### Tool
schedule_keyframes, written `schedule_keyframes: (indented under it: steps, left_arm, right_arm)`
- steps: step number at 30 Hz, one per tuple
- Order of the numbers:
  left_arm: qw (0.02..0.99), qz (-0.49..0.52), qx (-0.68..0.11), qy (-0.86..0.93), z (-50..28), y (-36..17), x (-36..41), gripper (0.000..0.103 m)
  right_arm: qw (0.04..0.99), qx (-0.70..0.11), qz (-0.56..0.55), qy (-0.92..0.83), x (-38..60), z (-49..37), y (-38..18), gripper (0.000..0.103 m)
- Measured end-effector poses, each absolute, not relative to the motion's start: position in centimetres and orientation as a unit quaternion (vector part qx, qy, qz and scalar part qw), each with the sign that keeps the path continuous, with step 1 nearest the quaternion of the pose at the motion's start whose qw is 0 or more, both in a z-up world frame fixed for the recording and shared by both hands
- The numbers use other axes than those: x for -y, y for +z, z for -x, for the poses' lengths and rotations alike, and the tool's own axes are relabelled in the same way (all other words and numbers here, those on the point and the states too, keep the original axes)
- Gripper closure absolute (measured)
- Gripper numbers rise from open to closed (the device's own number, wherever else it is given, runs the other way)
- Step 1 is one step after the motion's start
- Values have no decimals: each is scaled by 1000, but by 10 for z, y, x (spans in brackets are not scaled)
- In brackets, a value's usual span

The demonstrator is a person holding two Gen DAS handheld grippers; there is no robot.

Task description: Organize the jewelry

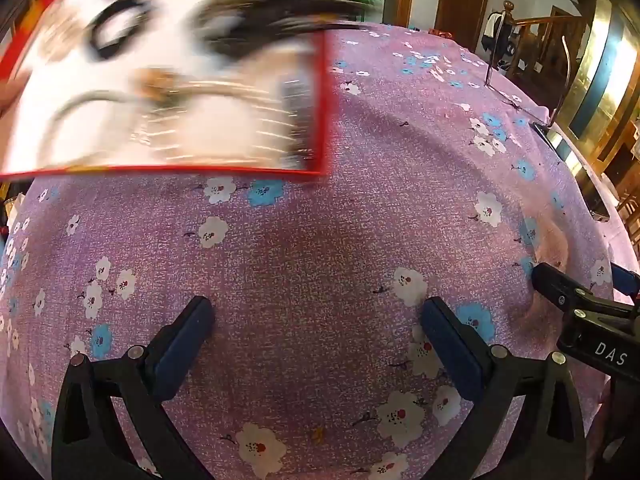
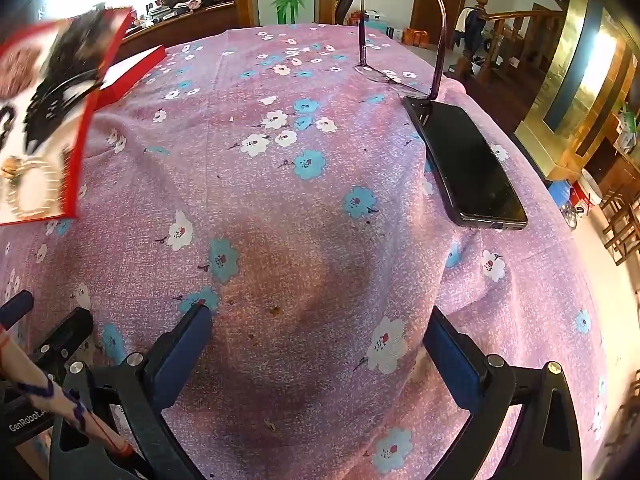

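**Gripper Hardware: Visible Construction**

The left gripper [image 1: 316, 344] is showing two blue rectangular pads on black arms with triangular cut-outs, each arm carrying silver round-head screws. The right gripper [image 2: 318, 350] is displaying identical construction. White "DAS" lettering is appearing on the right unit's black body; "GenRobot" lettering is appearing on the left unit's. Red and purple cords are wrapping the wrist.
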State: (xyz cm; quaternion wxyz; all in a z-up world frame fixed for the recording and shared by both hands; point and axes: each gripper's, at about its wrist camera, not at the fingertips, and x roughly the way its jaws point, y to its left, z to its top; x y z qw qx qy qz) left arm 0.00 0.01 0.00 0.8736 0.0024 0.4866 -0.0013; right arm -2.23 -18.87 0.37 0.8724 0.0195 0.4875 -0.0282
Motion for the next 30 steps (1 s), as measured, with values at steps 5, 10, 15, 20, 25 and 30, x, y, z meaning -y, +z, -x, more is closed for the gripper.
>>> schedule_keyframes:
  steps: [5, 10, 15, 20, 25, 30]
  left_arm:
    - [874, -2, -487, -1, 0, 0, 0, 0]
    - [873, -1, -487, -2, 2, 1, 0, 0]
    - [873, -1, -487, -2, -2, 0, -3, 0]
    - [874, -3, -486, 0, -3, -2, -2, 0]
    - [874, -4, -486, 0, -2, -2, -2, 0]
    - [874, -3, -486, 0, -4, -2, -1, 0]
  right_arm:
    - [872, -488, -20, -29, 188, 22, 4, 0]
    - [872, -487, -20, -29, 188, 22, 4, 0]
    - [873, -487, -20, -29, 188, 23, 4, 0]
    - [872, -487, -20, -29, 189, 23, 4, 0]
    - [873, -487, -20, -29, 188, 23, 4, 0]
    - [873, -487, -20, -29, 189, 22, 4, 0]
